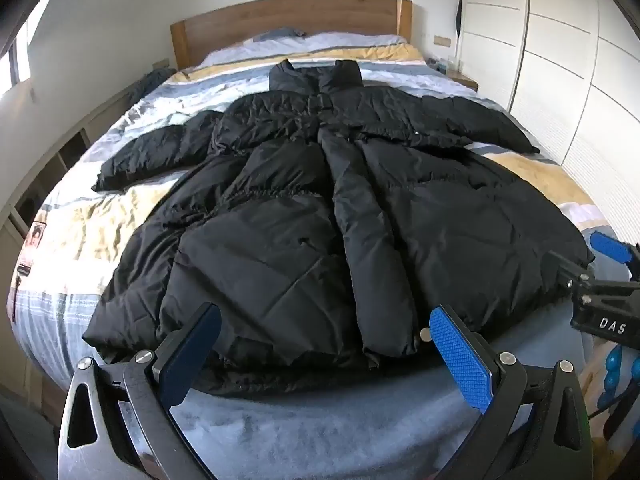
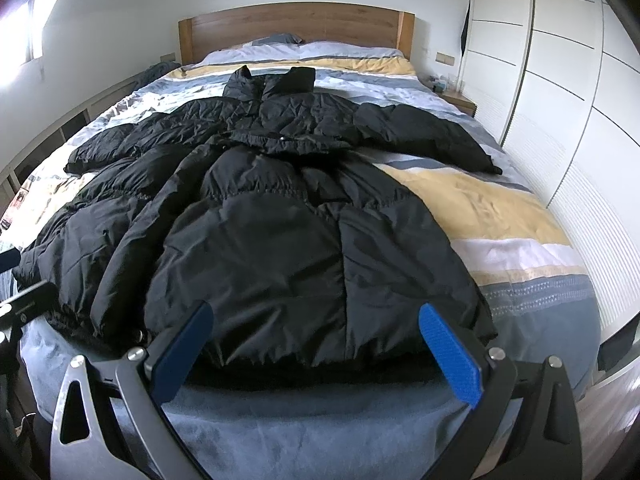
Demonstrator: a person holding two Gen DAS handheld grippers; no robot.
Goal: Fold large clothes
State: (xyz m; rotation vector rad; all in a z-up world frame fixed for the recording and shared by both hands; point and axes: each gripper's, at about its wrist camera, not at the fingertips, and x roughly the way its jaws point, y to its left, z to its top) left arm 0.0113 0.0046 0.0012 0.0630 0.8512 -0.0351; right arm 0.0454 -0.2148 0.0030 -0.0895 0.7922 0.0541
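A long black puffer coat lies spread flat on the bed, collar toward the headboard, both sleeves stretched out sideways, hem toward me. It also fills the right wrist view. My left gripper is open and empty, hovering over the hem near its left half. My right gripper is open and empty over the hem's right half; it also shows at the right edge of the left wrist view. Neither touches the coat.
The bed has a striped blue, yellow and white cover and a wooden headboard. White wardrobe doors line the right side. A nightstand stands by the headboard. Low shelves run along the left wall.
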